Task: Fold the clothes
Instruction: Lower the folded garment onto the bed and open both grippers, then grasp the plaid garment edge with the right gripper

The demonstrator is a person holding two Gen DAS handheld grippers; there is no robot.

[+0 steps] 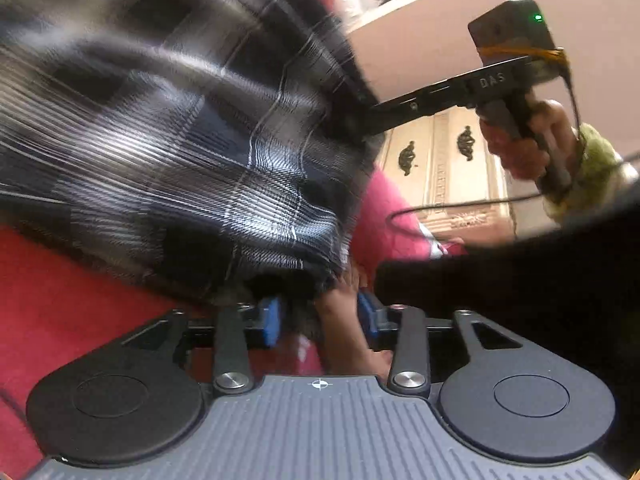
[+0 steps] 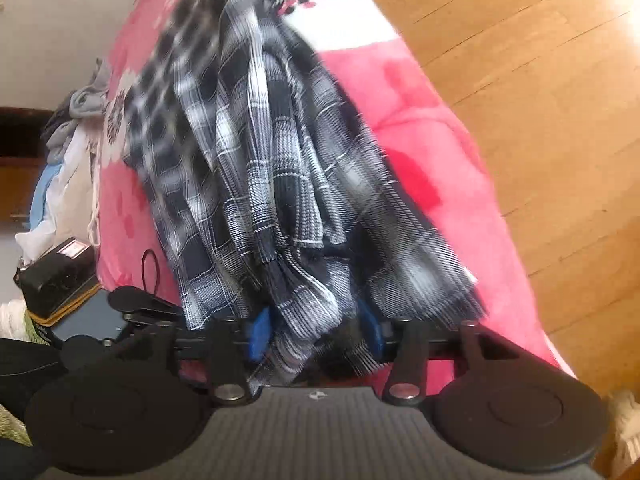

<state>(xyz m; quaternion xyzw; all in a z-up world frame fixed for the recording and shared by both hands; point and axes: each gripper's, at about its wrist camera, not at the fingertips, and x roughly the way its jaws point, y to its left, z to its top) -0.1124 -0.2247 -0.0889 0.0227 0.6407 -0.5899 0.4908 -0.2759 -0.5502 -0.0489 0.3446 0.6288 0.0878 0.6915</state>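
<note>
Pink floral blanket spread beneath. Plaid black-and-white garment bunched and lifted above it, motion-blurred. Right gripper closed on a thick gather of the garment's edge. Left gripper with blue pads parted, fabric edge between them; firm grip not determinable.

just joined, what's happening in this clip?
A person is folding a plaid garment over a pink blanket, one handheld gripper per hand. The right gripper is shut on a bunched end, with the cloth hanging away from it. The left gripper has cloth between its blue fingers; the frame is blurred, so its grip is unclear. A clothes pile waits beside the blanket.
</note>
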